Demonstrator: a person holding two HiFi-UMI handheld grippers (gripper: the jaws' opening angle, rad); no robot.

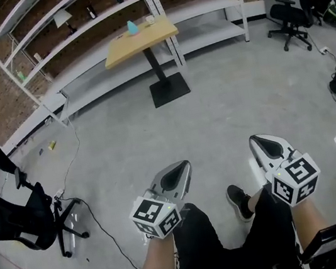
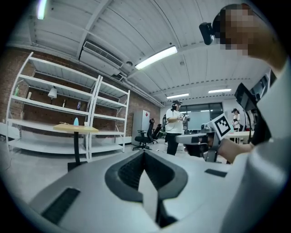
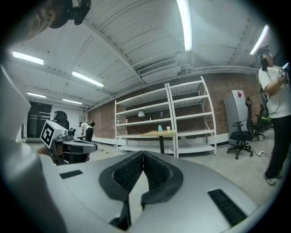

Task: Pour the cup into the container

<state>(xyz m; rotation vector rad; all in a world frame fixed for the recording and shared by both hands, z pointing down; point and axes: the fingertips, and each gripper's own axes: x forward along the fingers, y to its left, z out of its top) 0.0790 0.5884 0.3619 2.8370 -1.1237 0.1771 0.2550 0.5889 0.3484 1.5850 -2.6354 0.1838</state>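
While left gripper (image 1: 184, 164) and right gripper (image 1: 256, 140) clench empty | bare floor (image 1: 232, 97) before table (image 1: 146, 40)

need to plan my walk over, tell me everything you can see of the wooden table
The table has a light wood rectangular top on one black post with a flat black square foot, standing upright on the grey floor just before the white shelving. A pale blue object and a small white cup stand near its far edge. Nothing else touches it.
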